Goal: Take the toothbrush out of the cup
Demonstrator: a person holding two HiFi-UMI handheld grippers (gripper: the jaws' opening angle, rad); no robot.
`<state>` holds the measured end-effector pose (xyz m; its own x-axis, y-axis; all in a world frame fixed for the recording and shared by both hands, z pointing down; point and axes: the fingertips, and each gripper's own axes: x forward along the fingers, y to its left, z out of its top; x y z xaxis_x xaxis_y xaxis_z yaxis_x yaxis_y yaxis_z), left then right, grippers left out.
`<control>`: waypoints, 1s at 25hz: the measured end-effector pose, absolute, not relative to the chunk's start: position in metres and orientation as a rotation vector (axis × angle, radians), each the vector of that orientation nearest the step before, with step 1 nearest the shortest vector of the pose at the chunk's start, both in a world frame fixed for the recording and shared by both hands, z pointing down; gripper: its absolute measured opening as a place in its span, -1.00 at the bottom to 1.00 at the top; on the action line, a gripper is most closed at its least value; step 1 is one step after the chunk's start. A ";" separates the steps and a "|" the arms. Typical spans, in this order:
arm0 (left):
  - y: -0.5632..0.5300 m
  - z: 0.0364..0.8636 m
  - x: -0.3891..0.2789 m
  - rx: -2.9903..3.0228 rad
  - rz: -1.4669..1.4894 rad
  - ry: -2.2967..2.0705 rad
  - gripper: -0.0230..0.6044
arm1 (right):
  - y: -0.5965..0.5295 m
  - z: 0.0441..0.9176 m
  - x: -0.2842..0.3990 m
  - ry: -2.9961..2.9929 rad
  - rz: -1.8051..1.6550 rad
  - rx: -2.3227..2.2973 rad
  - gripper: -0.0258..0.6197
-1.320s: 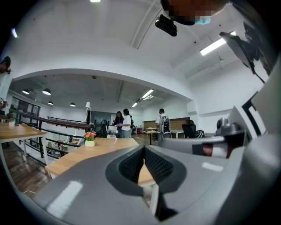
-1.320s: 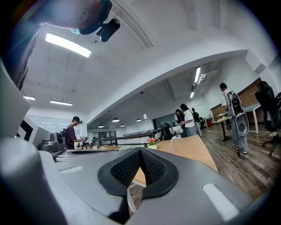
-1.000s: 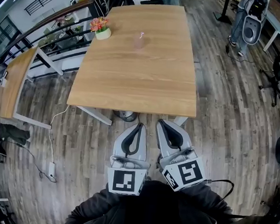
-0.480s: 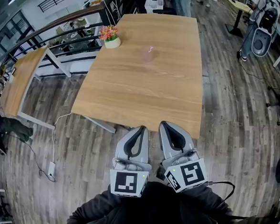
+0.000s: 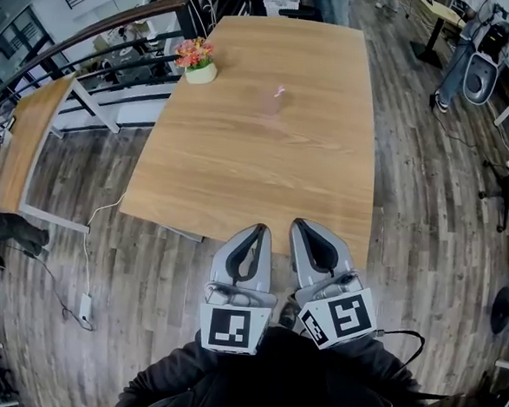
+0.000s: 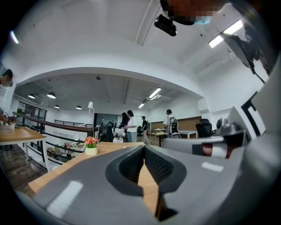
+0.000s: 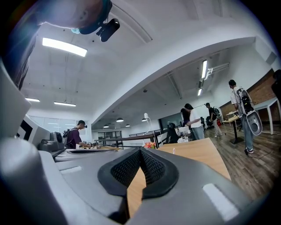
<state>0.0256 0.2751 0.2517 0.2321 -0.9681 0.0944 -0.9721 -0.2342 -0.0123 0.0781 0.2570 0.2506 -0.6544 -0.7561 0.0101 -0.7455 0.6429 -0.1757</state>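
A clear cup (image 5: 274, 102) with a pink toothbrush in it stands far out on the wooden table (image 5: 257, 164), right of centre. In the right gripper view the cup (image 7: 173, 151) is a tiny shape beyond the jaws. My left gripper (image 5: 257, 229) and right gripper (image 5: 303, 223) sit side by side at the table's near edge, pointing level across it, far short of the cup. Both are shut with nothing between the jaws; the tips meet in the left gripper view (image 6: 144, 147) and in the right gripper view (image 7: 140, 150).
A small flower pot (image 5: 197, 64) stands at the table's far left corner. A second table (image 5: 24, 143) is to the left, with a cable and power strip (image 5: 85, 305) on the floor. Several people stand beyond the far end (image 6: 131, 127).
The person has stepped toward the table. Both grippers' tips, earlier over the floor short of the edge, now reach the near edge. Both jaws stayed shut.
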 end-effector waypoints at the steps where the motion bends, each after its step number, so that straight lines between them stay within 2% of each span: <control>1: 0.267 0.253 0.023 2.429 0.122 -1.904 -0.90 | 0.250 0.252 0.075 2.790 -0.257 -1.285 -0.92; 18: 0.114 0.253 -0.053 2.473 0.007 -1.807 -0.90 | 0.103 0.256 -0.004 2.797 -0.242 -1.387 -0.92; 25: 0.093 0.249 -0.061 2.500 -0.007 -1.759 -0.90 | 0.085 0.242 -0.014 2.793 -0.205 -1.416 -0.92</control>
